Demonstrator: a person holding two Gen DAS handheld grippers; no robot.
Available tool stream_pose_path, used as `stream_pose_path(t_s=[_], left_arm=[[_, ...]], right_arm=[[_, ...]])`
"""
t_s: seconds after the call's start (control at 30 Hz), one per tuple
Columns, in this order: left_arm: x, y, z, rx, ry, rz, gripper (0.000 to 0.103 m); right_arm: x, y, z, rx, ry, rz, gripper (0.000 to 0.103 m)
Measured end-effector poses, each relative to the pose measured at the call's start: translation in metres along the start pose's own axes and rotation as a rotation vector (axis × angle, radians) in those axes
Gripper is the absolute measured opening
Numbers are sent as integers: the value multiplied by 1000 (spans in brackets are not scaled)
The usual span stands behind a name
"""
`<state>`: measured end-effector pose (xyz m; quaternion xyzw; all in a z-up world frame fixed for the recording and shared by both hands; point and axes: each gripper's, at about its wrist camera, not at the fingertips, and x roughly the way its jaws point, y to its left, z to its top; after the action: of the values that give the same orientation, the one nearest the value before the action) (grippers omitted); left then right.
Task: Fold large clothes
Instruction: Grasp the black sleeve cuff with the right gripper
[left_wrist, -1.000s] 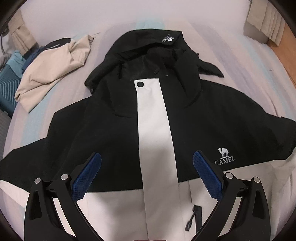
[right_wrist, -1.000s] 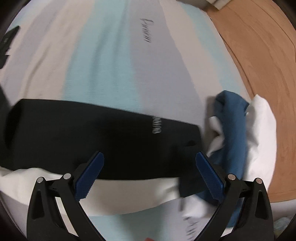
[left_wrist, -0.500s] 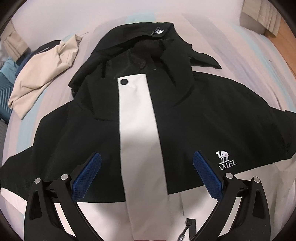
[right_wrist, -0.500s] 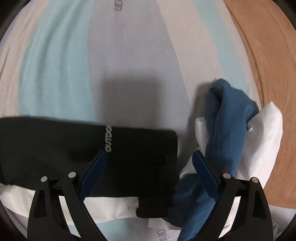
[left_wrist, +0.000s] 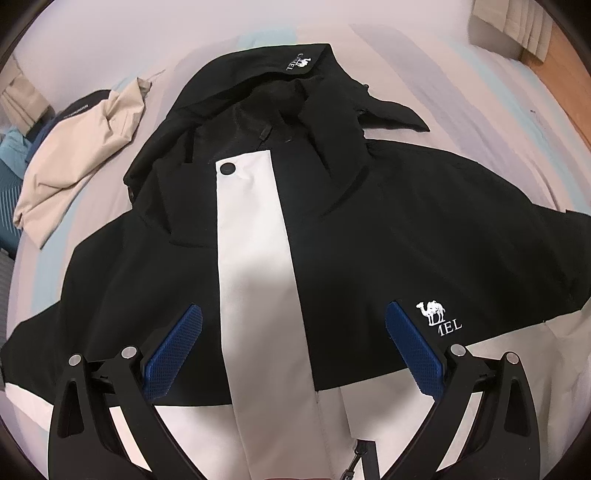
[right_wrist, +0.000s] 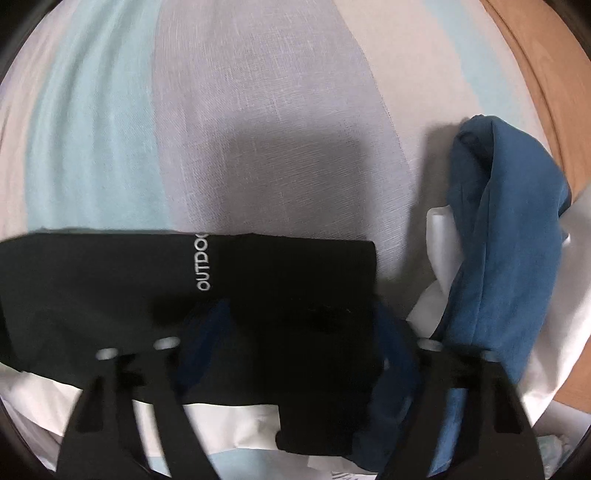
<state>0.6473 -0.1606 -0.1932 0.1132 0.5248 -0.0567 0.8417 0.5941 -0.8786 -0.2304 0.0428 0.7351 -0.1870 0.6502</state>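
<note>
The left gripper hangs with blue pads spread wide above the black-and-white hooded jacket, spread front-up on the pastel-striped bedsheet. The right gripper is closing around the jacket's black sleeve cuff; whether its pads press yet is blurred. Farther right lies a crumpled blue garment; beyond the jacket, a beige garment.

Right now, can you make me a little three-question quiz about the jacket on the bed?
1. True or false: the jacket has a white strip down its front.
2. Which animal is the chest logo? A dog, B camel, C horse.
3. The closing right gripper has the black ______ end between its fingers.

Key: 1 true. 2 B. 3 sleeve, beside a blue cloth. The left gripper hangs open.
</note>
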Motion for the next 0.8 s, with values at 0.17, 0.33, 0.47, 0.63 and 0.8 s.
stream_pose_path(t_s=[0.17, 0.33, 0.47, 0.63, 0.8], left_arm=[[2, 2, -2, -11, 20, 12, 97], [0, 5, -4, -30, 26, 25, 97], [-6, 11, -5, -52, 32, 37, 97], [-23, 17, -9, -48, 22, 67, 97], [-38, 31, -16, -58, 25, 98, 97]], right_arm=[[-11, 1, -2, 37, -3, 71, 22], [-27, 2, -13, 57, -42, 87, 18], [-59, 15, -24, 81, -91, 117, 17], [-101, 23, -35, 91, -151, 177, 15], [-152, 42, -55, 50, -205, 230, 13]])
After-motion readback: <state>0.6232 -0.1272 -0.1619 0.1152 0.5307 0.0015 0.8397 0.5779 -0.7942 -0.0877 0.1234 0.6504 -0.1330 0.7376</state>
